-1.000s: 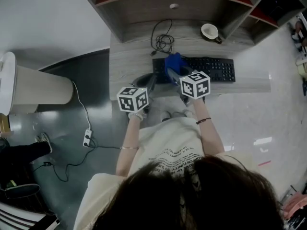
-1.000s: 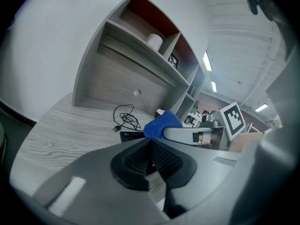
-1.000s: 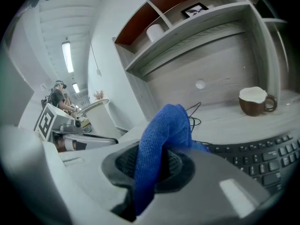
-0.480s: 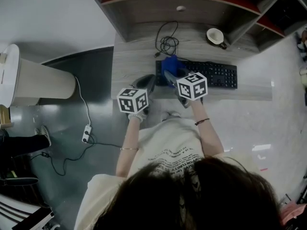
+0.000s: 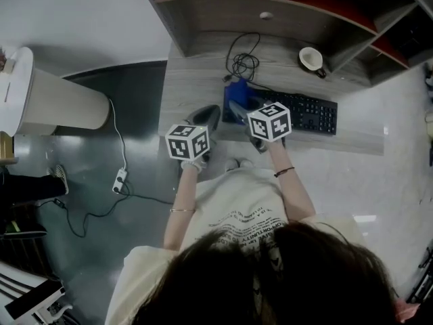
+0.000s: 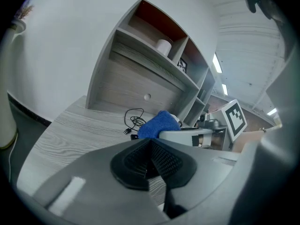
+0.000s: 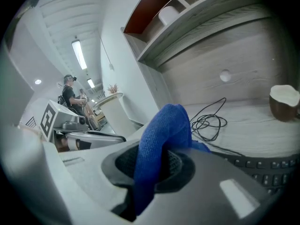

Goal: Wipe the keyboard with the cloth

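- Your right tool point(image 7: 154, 170) is clamped on the blue cloth point(image 7: 165, 135). It pinches the cloth at a fold, and the rest is bunched in a hump above the jaws.
- The cloth sits at the left end of the black keyboard point(image 5: 308, 114), which lies across the wood-grain tabletop point(image 5: 193, 80) below the shelves. No view shows clearly whether the fabric is pressing on the keys.
- Your left tool point(image 6: 149, 159) waits just left of the right one, near the tabletop's front edge. Its jaws are together with nothing between them.
- The cloth looks soft, thick and light, the kind that drapes and folds instead of holding a shape. Bunched like this, it probably offers little flat surface to the keys. A pinch near one edge, with a loose flap trailing below the jaws, would likely wipe more with each stroke.
- The keyboard looks stiff and fairly light, so it may skate on the smooth tabletop under a sideways push. The idle left tool could steady it by pressing on the frame at the near left corner, not on the keys.
- The keys give under pressure, and their edges could catch the pile, so light strokes along the rows seem safest.
- A coiled cable point(image 5: 243, 63) lies just behind the keyboard's left end, and a cup point(image 5: 311, 58) stands farther back on the right. A wide sweep could drag either one.
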### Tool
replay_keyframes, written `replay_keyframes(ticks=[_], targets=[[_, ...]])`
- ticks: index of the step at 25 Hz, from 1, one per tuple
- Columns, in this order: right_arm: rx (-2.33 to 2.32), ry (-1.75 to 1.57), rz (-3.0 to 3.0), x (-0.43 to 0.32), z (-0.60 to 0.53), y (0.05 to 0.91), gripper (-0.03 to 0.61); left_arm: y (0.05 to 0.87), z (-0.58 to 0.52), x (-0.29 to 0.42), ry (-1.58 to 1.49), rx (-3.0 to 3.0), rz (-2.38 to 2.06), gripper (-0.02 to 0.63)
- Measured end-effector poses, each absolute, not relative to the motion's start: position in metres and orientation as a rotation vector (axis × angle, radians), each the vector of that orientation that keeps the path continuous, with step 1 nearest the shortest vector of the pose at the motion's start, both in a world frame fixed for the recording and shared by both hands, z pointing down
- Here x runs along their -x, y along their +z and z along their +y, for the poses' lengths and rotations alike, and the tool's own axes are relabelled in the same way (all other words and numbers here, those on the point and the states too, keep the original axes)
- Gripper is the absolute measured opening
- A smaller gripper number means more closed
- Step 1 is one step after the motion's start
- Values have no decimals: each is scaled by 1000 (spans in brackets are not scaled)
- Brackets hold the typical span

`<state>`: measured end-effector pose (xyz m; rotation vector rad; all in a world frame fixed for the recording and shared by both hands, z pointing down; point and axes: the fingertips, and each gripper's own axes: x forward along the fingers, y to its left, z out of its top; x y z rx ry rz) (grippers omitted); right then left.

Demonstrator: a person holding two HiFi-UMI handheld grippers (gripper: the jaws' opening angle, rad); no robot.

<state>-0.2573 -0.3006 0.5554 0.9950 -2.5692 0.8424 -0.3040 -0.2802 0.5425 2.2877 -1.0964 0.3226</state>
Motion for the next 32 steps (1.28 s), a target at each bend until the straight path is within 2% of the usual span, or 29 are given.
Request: replay_keyframes(ticks=[32], targets=[[-825,866,-2658,298,-291,541,58,532,-262,339,286,-2252,-1256,2]])
